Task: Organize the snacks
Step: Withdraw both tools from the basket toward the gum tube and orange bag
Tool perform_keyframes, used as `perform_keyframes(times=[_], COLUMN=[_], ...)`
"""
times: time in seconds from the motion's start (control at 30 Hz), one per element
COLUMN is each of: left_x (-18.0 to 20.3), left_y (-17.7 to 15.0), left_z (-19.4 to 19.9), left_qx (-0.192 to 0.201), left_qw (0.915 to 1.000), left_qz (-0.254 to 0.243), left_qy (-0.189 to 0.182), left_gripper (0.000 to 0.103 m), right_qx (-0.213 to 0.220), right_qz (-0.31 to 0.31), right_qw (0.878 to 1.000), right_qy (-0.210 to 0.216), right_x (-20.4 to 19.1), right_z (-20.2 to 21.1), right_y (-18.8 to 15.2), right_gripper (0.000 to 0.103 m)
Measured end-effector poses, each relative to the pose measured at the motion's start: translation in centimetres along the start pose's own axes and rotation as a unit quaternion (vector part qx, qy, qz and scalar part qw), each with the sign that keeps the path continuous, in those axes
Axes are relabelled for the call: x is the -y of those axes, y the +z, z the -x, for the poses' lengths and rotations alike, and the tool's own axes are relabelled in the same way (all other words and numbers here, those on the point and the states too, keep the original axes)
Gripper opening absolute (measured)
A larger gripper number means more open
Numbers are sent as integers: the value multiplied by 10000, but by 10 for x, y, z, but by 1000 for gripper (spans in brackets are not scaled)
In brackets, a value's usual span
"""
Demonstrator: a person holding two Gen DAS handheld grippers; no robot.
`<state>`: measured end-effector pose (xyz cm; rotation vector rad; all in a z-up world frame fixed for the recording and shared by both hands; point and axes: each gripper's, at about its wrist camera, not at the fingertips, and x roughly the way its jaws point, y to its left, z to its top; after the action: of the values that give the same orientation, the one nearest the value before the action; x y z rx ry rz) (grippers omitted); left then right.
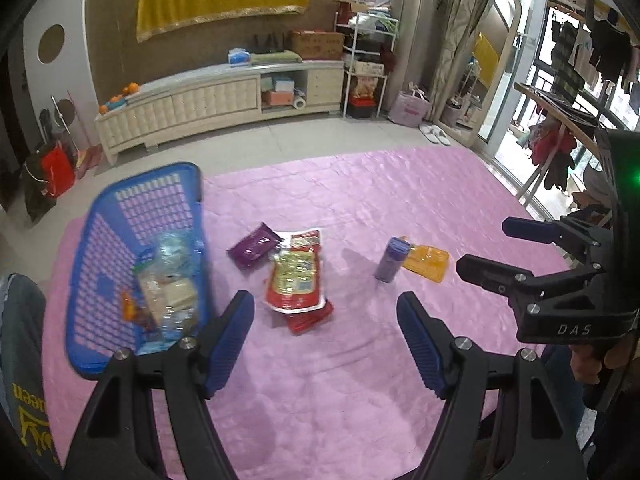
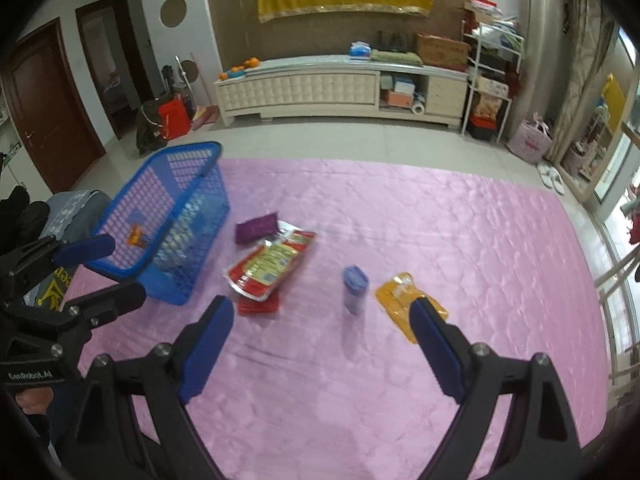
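Both claws are wide and empty: the left claw [image 1: 325,340] and the right claw [image 2: 320,344]. The blue basket [image 1: 86,240] already holds some snacks, so I'd take the red packet [image 1: 296,280] just beside it next, pinching it by an edge so it lifts flat off the pink mat [image 1: 360,200].

I see a pink quilted mat [image 2: 400,216] carrying a blue basket [image 2: 120,272], snack packets [image 2: 268,264], a purple canister [image 2: 355,288].

Your two wrist cameras sit side by side, both tilted down over the pink mat [image 1: 360,200] toward the far cabinet [image 2: 340,88]; both share the blue basket [image 1: 120,240] and scattered snack packets [image 2: 272,264], seen from near.
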<state>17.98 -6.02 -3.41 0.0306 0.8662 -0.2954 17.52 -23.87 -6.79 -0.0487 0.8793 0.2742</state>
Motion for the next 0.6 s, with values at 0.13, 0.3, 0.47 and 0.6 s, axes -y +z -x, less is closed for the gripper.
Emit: perform_keyframes(times=[0.13,0.3,0.47,0.6], left_x=[10,20,32,37], left_y=[2,3,2,6], left_z=[-23,-62,-98,-124], left_qx=[-21,-320,-627,-787], left_qw=[10000,9993,9979,9966], left_qz=[-23,78,-24,-48], left_qy=[-7,-158,-187,-218], left_gripper=[72,72,72,72], right_qx=[-55,-329,-441,-611], right_qz=[11,-11,200,145], right_qw=[10000,9994,9982,9977], right_qy=[-69,-127,-360,-266], right_x=[19,45,64,84], right_z=[-12,-39,-60,-80], right_y=[-7,-17,-15,-13], right_gripper=[92,92,92,92])
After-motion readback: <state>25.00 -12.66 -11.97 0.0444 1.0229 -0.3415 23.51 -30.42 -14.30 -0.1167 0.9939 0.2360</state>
